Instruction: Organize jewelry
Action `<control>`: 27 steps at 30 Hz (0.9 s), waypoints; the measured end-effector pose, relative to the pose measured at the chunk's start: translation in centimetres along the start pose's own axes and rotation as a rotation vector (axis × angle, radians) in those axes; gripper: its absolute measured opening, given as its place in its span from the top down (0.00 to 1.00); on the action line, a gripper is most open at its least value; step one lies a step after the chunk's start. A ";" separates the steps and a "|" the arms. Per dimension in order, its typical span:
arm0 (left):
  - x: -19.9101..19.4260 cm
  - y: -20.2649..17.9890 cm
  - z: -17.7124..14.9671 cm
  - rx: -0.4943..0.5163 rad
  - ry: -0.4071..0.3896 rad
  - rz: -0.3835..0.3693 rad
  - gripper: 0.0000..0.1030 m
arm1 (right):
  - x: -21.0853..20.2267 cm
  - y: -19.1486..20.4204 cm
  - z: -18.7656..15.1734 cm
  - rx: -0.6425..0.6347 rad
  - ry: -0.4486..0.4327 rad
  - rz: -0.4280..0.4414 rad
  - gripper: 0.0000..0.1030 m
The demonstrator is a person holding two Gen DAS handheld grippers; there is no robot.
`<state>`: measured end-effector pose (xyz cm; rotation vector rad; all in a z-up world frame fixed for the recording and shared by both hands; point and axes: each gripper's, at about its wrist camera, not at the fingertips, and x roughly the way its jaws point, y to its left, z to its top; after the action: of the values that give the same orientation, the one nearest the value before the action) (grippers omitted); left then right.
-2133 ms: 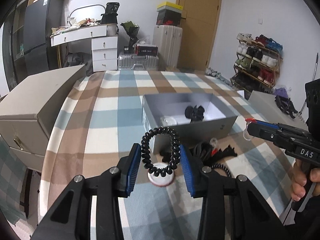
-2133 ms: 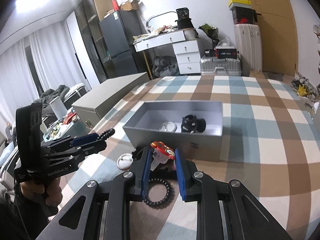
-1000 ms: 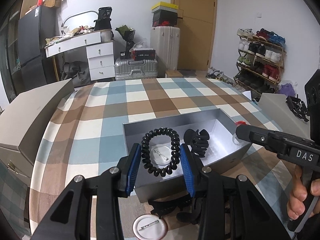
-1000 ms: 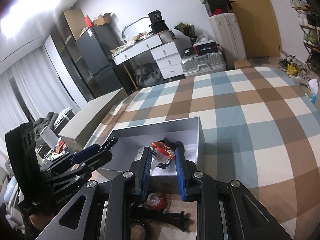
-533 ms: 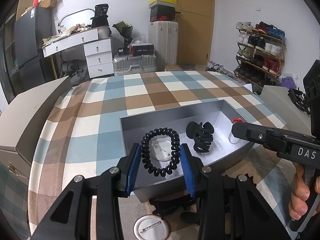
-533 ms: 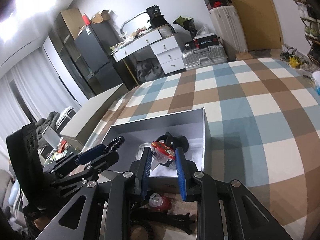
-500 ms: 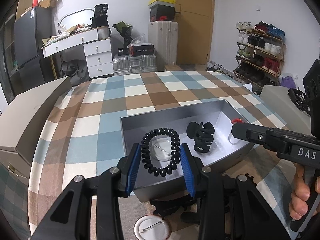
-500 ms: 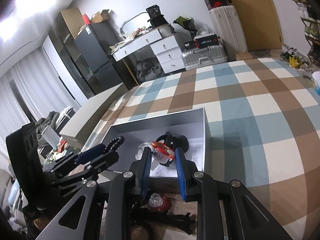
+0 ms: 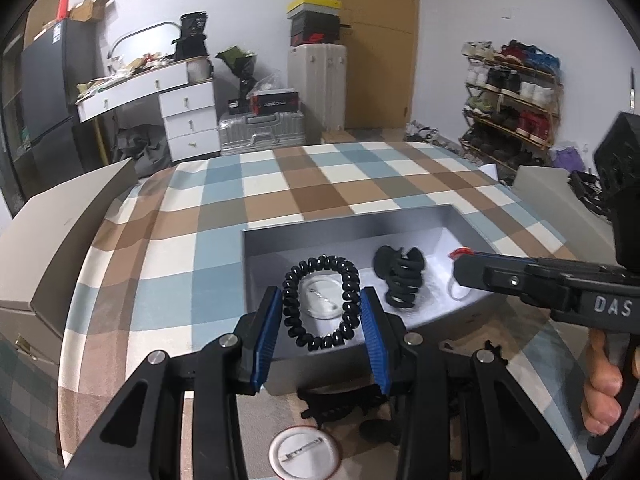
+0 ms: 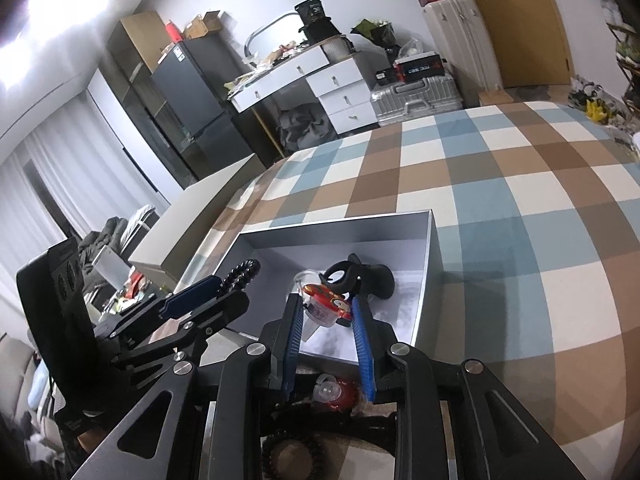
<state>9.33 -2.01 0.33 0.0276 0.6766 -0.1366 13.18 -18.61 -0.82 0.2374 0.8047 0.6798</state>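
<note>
My left gripper (image 9: 320, 296) is shut on a black spiral hair tie (image 9: 320, 261) and holds it over the near left part of the open grey box (image 9: 352, 224). Inside the box lie a black claw clip (image 9: 400, 276) and a white round badge (image 9: 322, 300). My right gripper (image 10: 325, 300) hangs over the box's near right part; its jaws are opening, with a red-topped clear trinket (image 10: 320, 292) still caught between the pads. From the right wrist view the left gripper (image 10: 224, 284) and the hair tie (image 10: 240, 272) show at the left.
In front of the box on the plaid cloth lie a white button badge (image 9: 304, 456), a heap of black clips (image 9: 340, 404), a red trinket (image 10: 340, 394) and a dark hair tie (image 10: 292, 454). A beige box (image 9: 60, 232) stands to the left. A hand (image 9: 604, 392) grips the right handle.
Both grippers carried their items forward from the heap in front of the box to above its inside. Since half a second ago the right pads have spread slightly.
</note>
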 end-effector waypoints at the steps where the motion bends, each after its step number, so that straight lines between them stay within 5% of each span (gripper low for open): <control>1: -0.2 -0.2 0.0 0.009 -0.002 0.001 0.67 | -0.2 0.1 0.0 -0.005 -0.003 0.002 0.73; 8: -1.5 -0.8 0.0 0.021 -0.010 -0.029 0.62 | -2.4 0.9 0.1 -0.046 -0.061 -0.034 0.46; 11: -2.5 -1.0 -0.2 0.027 -0.032 -0.030 0.48 | -3.5 1.1 -0.1 -0.053 -0.081 -0.055 0.25; 15: -4.1 -0.9 -0.7 0.020 -0.046 -0.024 0.23 | -4.7 1.3 -0.7 -0.067 -0.072 -0.078 0.12; 17: -4.9 -0.6 -1.0 0.005 -0.061 -0.012 0.20 | -5.1 1.3 -1.0 -0.068 -0.066 -0.091 0.05; 20: -5.6 0.2 -1.5 -0.035 -0.069 0.009 0.11 | -5.2 1.5 -1.4 -0.077 -0.041 -0.114 0.01; 21: -5.8 0.5 -1.7 -0.052 -0.074 0.022 0.02 | -5.1 1.5 -1.6 -0.085 -0.024 -0.127 0.01; 27: -5.6 1.3 -3.7 -0.072 -0.049 0.037 0.01 | -3.9 1.0 -2.7 -0.119 0.019 -0.189 0.01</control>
<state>2.86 0.15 0.91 -0.0326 0.6311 -0.0772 8.86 -20.48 0.05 0.0459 0.7909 0.5506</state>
